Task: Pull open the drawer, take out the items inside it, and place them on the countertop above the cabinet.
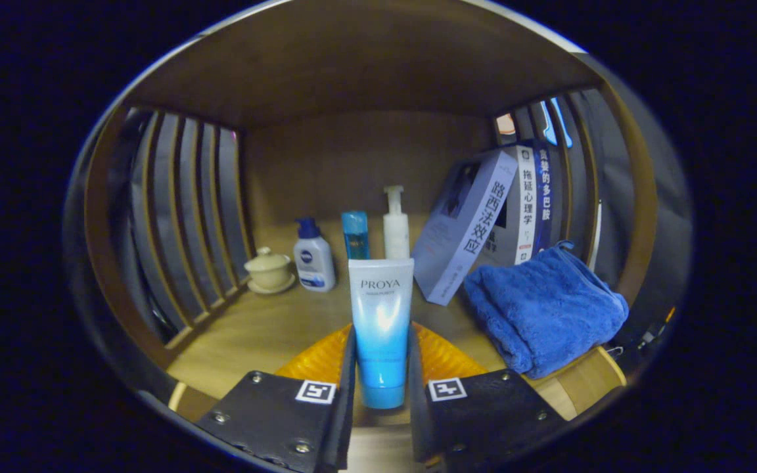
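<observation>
1. A folded blue towel (543, 315) is seen lying at four o'clock from the leaning books (483, 223).
2. A white pump bottle (395, 226), a blue bottle (355, 235) and a blue-capped pump bottle (313, 259) are ranged at nine o'clock of the books.
3. A lidded cup (268, 268) is set at nine o'clock of these, beside wooden slats (181, 217).

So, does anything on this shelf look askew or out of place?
Yes. The pale book leans steeply against the upright books instead of standing straight. The blue towel hangs slightly over the shelf's front edge. The tool is shut on the upright blue-white tube; the small bottles behind stand straight.
</observation>
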`<state>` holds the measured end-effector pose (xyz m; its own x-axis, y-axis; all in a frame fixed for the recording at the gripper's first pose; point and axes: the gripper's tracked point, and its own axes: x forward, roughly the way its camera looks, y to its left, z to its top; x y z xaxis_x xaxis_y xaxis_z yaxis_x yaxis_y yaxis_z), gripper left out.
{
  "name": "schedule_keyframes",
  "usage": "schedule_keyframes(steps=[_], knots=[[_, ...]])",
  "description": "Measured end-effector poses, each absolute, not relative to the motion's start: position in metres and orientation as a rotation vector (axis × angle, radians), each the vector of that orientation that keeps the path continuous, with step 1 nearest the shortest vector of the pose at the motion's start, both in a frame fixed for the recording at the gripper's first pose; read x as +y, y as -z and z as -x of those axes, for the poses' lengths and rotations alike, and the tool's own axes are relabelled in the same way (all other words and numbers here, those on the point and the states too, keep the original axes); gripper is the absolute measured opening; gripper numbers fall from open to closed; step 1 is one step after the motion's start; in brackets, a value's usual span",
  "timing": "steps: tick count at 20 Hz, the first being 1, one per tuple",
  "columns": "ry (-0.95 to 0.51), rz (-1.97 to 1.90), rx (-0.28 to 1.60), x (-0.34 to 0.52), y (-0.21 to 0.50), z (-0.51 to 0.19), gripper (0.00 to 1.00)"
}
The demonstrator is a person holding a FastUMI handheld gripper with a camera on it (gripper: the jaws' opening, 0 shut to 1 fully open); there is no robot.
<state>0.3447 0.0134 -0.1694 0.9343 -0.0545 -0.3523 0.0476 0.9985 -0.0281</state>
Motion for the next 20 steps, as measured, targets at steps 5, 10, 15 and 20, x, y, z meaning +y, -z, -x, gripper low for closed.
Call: schedule_keyframes(steps=[5,10,15,20], knots=[[0.089,0.039,0.345,0.008,0.179,-0.36,0.38],[0.102,0.083,0.383,0.005,0.194,-0.356,0.42],[0.091,0.128,0.369,0.002,0.172,-0.325,1.0],[0.032,0.096,0.361,0.007,0.149,-0.277,1.0]])
